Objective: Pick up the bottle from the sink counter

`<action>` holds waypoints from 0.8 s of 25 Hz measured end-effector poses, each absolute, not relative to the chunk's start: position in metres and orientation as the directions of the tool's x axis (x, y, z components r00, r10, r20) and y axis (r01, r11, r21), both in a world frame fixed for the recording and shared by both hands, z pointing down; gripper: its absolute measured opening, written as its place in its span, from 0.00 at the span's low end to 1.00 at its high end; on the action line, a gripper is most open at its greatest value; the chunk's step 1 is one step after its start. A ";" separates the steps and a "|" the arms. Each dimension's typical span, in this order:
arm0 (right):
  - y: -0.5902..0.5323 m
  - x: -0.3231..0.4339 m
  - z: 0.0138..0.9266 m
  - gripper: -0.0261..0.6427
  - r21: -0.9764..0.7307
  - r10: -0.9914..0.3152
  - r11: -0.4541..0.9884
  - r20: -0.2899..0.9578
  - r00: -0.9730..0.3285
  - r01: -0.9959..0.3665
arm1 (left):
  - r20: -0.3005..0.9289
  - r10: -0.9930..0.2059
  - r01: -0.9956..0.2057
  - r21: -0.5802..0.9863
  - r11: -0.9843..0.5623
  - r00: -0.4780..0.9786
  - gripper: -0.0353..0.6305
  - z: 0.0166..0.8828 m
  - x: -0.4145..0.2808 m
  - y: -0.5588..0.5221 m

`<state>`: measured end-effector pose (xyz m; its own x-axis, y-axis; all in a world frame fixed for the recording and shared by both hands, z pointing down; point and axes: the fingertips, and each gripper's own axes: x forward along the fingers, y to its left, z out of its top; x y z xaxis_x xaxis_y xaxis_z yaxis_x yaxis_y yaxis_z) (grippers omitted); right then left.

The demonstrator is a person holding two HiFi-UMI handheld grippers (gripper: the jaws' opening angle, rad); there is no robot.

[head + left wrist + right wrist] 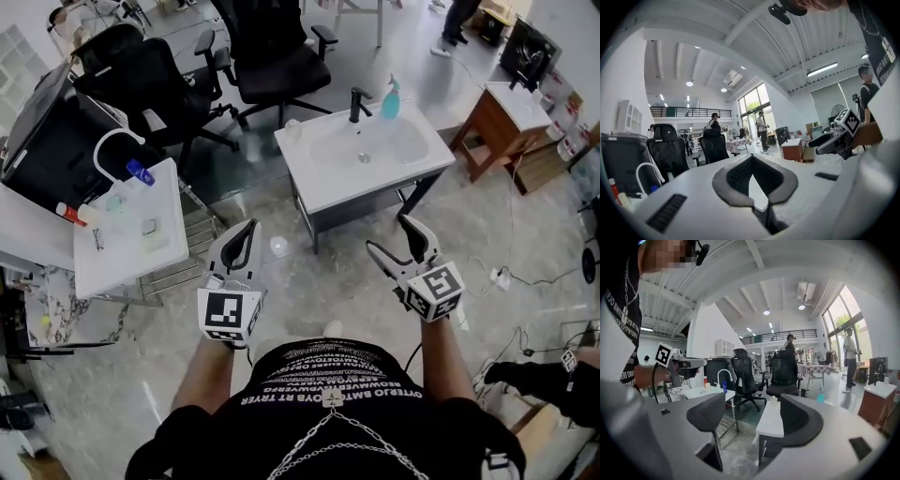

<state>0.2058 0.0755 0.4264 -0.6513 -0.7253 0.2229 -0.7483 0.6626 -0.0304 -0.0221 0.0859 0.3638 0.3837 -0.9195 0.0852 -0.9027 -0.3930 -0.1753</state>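
Two grippers are being held short of the bottle (391, 99) on the surface (328, 187): right gripper (389, 234) fingers wide, likely readied for grasping, left gripper (246, 228) fingers together, empty.

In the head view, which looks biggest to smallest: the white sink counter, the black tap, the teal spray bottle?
Largest: white sink counter.
Then the black tap and the teal spray bottle: too alike to rank.

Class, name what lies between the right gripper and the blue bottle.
Head view: bare floor, then the sink counter and its basin, up to the bottle.
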 end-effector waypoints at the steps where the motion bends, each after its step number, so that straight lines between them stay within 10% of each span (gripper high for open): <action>1: 0.071 0.208 0.428 0.55 -0.033 -0.717 0.671 0.226 -0.659 -0.741 | 0.082 -0.922 -0.906 -0.169 -0.388 0.379 0.06 0.364 -0.018 0.082; 20: -0.031 0.219 0.454 0.55 -0.062 -0.686 0.689 0.266 -0.678 -0.722 | 0.147 -0.921 -0.916 -0.131 -0.379 0.360 0.06 0.398 -0.005 -0.007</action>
